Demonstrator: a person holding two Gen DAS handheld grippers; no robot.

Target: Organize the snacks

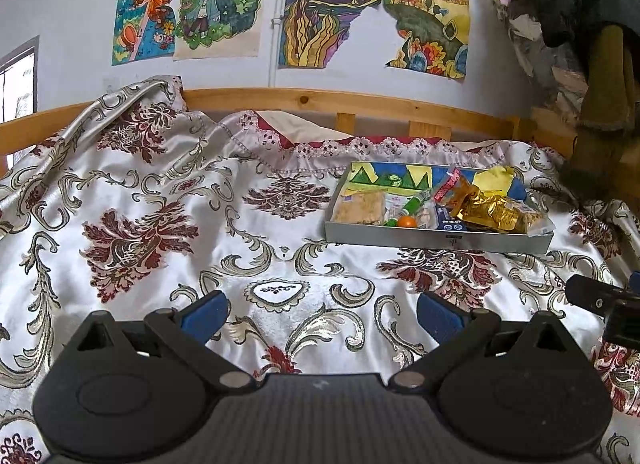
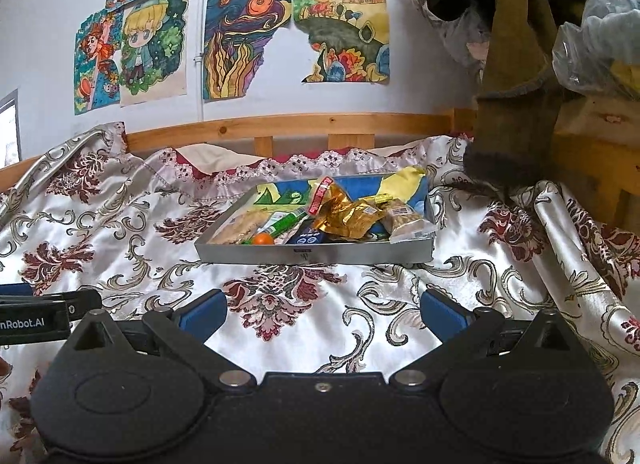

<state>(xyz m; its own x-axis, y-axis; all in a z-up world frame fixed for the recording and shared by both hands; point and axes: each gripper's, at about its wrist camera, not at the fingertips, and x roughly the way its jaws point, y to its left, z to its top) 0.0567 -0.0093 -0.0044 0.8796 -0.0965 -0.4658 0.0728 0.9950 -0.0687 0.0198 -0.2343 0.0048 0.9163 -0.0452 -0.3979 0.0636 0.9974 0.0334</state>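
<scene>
Left claw (image 1: 322, 314): blue-padded fingers spread wide, nothing between them, held low over the silky white bedspread with maroon and silver floral pattern (image 1: 168, 199). Right claw (image 2: 322, 314): likewise spread wide and empty, over the same bedspread (image 2: 120, 232).

Shallow grey rectangular tray with a colourful printed lining (image 1: 436, 239) sits on the bed, ahead and to the right of the left claw; in the right wrist view the tray (image 2: 312, 254) lies straight ahead, well apart from both claws.

Tray contents, left to right: clear-wrapped pale biscuit pack (image 2: 240, 225), small orange ball-shaped sweet (image 2: 263, 239) against the front wall, green-and-white tube (image 2: 286, 221), dark blue packet (image 2: 308, 236), crumpled gold foil wrapper (image 2: 350, 215), clear-wrapped cereal bar (image 2: 408, 223).

Behind the bed: wooden rail (image 2: 304, 125) and coloured drawings taped to the wall (image 2: 240, 51).
</scene>
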